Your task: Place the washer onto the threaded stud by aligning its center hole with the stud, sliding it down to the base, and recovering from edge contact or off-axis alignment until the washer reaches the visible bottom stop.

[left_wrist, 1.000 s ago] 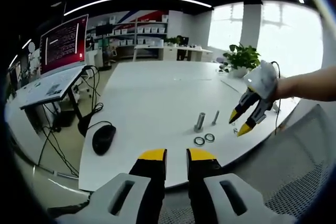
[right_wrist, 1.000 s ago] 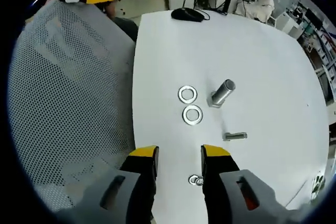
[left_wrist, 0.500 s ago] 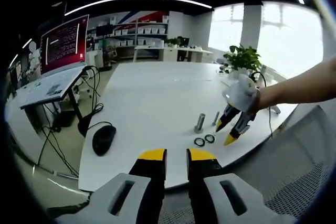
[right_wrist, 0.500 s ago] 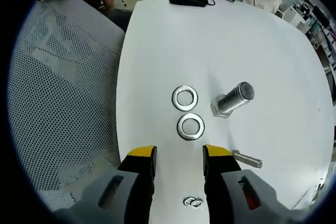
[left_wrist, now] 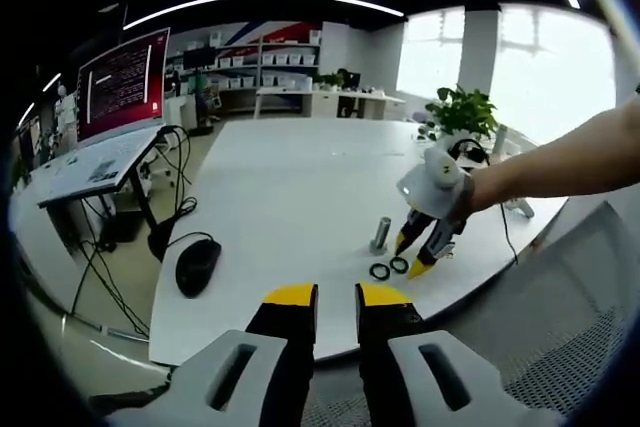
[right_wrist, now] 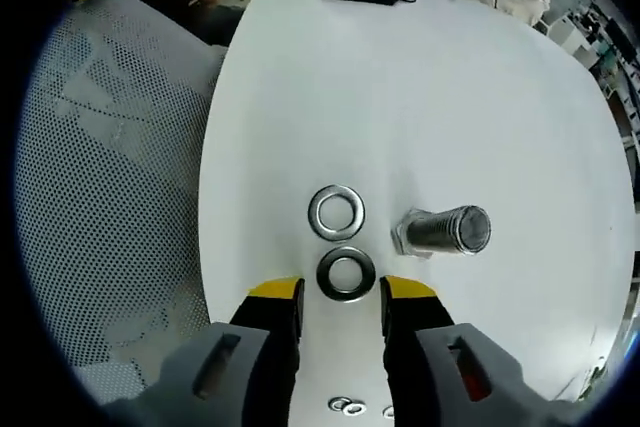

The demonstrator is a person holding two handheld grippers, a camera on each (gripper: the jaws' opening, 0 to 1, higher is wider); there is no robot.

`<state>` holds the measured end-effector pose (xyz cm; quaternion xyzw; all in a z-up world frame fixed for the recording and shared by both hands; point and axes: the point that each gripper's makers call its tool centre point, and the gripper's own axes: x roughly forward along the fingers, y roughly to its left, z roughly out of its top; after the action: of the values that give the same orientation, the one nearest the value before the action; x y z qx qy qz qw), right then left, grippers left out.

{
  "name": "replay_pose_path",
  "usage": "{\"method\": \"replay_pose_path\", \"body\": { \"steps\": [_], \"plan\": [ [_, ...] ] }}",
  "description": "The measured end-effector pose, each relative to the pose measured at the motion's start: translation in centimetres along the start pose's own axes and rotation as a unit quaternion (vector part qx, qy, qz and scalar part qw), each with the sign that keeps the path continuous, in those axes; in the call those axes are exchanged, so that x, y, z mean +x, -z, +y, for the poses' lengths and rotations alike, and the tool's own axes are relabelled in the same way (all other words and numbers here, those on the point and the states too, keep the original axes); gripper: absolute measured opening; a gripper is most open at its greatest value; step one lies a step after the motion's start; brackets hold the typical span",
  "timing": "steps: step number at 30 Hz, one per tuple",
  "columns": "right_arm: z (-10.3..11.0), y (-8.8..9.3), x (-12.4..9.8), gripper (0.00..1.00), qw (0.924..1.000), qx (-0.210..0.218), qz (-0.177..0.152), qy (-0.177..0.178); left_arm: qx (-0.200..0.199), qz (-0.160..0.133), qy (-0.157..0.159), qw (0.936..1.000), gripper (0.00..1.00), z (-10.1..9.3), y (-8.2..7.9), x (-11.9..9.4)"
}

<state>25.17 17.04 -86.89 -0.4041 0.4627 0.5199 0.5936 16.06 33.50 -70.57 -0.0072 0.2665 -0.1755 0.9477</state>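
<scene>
The threaded stud [right_wrist: 445, 230] stands on its hex base on the white table [right_wrist: 420, 77], right of two flat steel washers. The far washer [right_wrist: 336, 212] lies apart. The near washer [right_wrist: 346, 274] lies just ahead of my right gripper [right_wrist: 342, 292], which is open, tips low over the table on either side of it. In the left gripper view the right gripper [left_wrist: 410, 258] hangs over the washers [left_wrist: 388, 268] beside the stud [left_wrist: 381, 232], with a person's arm behind it. My left gripper [left_wrist: 337, 297] stays back off the table's near edge, jaws slightly apart and holding nothing.
A black mouse [left_wrist: 197, 263] with its cable lies at the table's left. A mesh chair back [right_wrist: 100, 197] borders the table edge. Two tiny washers [right_wrist: 340, 406] lie under the right gripper. A potted plant [left_wrist: 462, 107] stands at the far right, and a monitor [left_wrist: 122, 82] on a desk at the left.
My right gripper has moved in over the table and down toward the washers; the near washer now lies at its jaw tips. The left gripper has stayed still.
</scene>
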Motion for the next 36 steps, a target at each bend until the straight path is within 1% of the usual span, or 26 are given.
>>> {"method": "replay_pose_path", "body": {
  "steps": [3,5,6,8,12,15,17,19,22,24,25,26,29,36],
  "plan": [
    [-0.06,-0.01,0.05,0.32,0.9999,-0.009,0.007,-0.001,0.0,0.0,0.0,1.0,0.13,0.03,-0.02,0.01],
    [-0.18,-0.19,0.06,0.26,0.9999,-0.013,0.009,0.0,-0.001,-0.001,0.0,1.0,0.13,0.05,-0.02,0.02],
    [-0.16,-0.44,0.13,0.26,0.9999,-0.015,0.005,-0.001,-0.001,-0.001,0.0,1.0,0.13,0.05,-0.02,0.02],
    [0.03,-0.35,0.1,0.25,0.9997,-0.015,0.021,0.002,0.0,0.0,0.001,1.0,0.12,0.05,-0.01,0.01],
    [0.08,-0.31,0.07,0.25,0.9988,-0.037,0.032,0.002,-0.001,-0.001,0.0,1.0,0.12,0.07,-0.07,0.01],
    [-0.09,-0.29,0.1,0.25,0.999,-0.025,0.036,-0.001,-0.002,-0.002,0.0,1.0,0.12,0.08,-0.08,0.01],
    [0.0,-0.25,0.06,0.25,0.9986,-0.032,0.041,-0.003,-0.002,-0.002,0.0,1.0,0.12,0.09,-0.08,0.01],
    [0.1,-0.27,0.02,0.26,0.9988,-0.023,0.044,-0.001,-0.001,-0.002,0.0,1.0,0.12,0.08,-0.08,0.01],
    [0.34,-0.19,0.03,0.26,0.9985,-0.03,0.045,0.003,-0.001,0.0,0.001,1.0,0.12,0.06,-0.04,0.03],
    [0.08,-0.21,-0.02,0.26,0.9986,-0.014,0.05,0.002,0.0,0.001,0.001,1.0,0.12,0.03,-0.02,0.02],
    [0.1,-0.2,-0.01,0.25,0.9985,-0.019,0.051,0.001,0.0,0.001,0.001,1.0,0.12,0.03,-0.02,0.01],
    [0.11,-0.19,-0.03,0.25,0.9981,-0.033,0.052,0.0,0.0,0.001,0.001,1.0,0.12,0.04,-0.02,0.02],
    [0.08,-0.19,-0.09,0.24,0.9985,-0.026,0.049,-0.001,0.0,0.001,0.001,1.0,0.12,0.04,-0.01,0.03],
    [-0.16,0.02,-0.2,0.23,0.9995,-0.004,0.03,0.003,0.0,0.001,0.002,1.0,0.12,-0.01,-0.02,0.02]
  ]
}}
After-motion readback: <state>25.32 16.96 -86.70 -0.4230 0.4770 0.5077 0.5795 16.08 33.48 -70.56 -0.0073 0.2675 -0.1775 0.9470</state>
